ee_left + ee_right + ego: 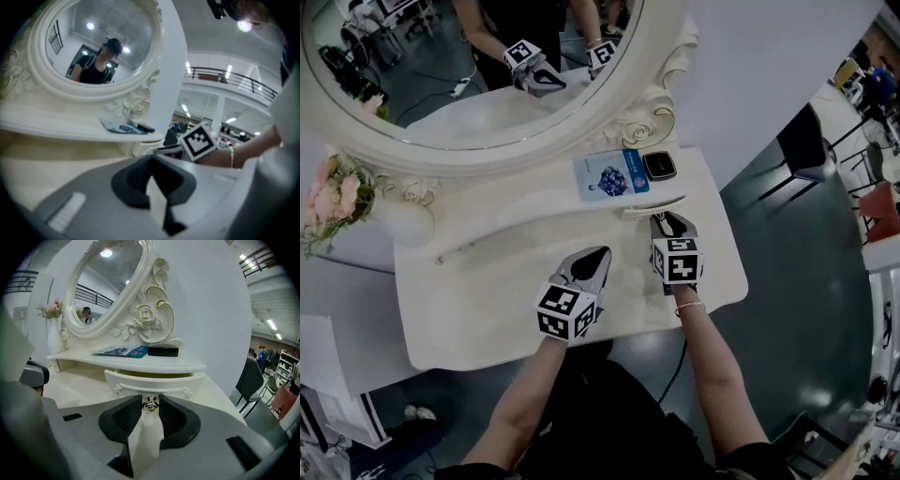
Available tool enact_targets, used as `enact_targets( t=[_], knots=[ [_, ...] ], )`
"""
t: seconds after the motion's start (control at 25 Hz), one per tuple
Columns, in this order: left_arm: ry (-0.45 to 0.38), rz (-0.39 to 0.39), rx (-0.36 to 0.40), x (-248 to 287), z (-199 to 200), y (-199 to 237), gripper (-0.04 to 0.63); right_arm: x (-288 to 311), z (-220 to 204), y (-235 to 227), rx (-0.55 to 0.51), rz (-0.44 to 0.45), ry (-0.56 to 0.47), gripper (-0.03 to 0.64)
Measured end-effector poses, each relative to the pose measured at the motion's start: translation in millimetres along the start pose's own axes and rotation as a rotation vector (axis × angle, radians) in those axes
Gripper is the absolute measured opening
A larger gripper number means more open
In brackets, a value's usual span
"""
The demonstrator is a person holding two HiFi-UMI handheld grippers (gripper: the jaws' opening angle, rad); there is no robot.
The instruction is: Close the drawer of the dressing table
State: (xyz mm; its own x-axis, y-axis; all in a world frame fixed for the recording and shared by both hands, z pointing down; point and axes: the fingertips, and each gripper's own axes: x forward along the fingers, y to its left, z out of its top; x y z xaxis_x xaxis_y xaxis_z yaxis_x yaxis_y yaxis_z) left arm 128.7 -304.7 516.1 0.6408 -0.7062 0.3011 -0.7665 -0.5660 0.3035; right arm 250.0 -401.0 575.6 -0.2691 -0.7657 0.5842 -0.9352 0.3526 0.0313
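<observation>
The cream dressing table (487, 300) has a small drawer (154, 383) under its raised shelf, standing slightly pulled out. In the head view its front shows as a narrow strip (654, 207). A silver knob (150, 403) sits at the middle of the drawer front. My right gripper (150, 405) is at that knob, its dark pads touching it on both sides; from above, the right gripper (668, 221) points at the drawer front. My left gripper (598, 255) hovers over the tabletop to the left of the drawer, shut and holding nothing (151, 161).
On the shelf above the drawer lie a blue packet (609, 175) and a black box (659, 166). The oval mirror (478, 75) rises behind, with a vase of flowers (333, 197) at the left. A black chair (806, 150) stands to the table's right.
</observation>
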Motion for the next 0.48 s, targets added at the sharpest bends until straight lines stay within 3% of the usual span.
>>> enact_targets(
  t=[0.48],
  knots=[
    [-0.005, 0.025, -0.008, -6.4, 1.0, 7.1, 0.005, 19.9, 16.6, 1.6, -0.029, -0.004, 0.008, 0.103]
  ],
)
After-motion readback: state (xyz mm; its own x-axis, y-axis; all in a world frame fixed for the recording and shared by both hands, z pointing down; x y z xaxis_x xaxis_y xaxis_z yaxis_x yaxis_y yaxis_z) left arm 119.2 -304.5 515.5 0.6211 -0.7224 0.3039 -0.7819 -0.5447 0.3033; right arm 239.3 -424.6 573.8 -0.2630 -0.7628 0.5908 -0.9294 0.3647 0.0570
